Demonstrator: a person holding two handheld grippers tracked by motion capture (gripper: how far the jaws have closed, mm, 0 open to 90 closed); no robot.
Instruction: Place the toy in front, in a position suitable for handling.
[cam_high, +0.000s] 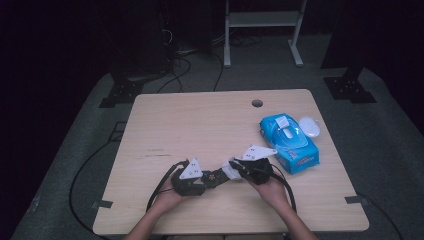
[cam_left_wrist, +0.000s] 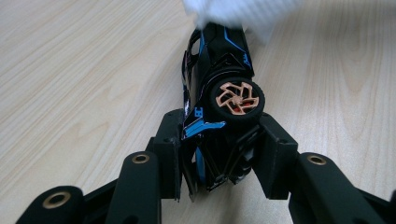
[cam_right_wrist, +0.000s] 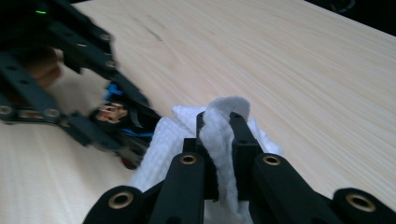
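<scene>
The left gripper (cam_left_wrist: 219, 154) clamps the black toy car (cam_left_wrist: 219, 79) by one end, just above the table (cam_high: 200, 125) near its front edge. The right gripper (cam_right_wrist: 223, 140) pinches a white wipe (cam_right_wrist: 219, 135) against it; a hard rub could twist the car loose

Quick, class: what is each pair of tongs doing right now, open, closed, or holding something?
Left tongs: closed on the black and blue toy car.
Right tongs: closed on a white wipe, which lies against the car.
</scene>
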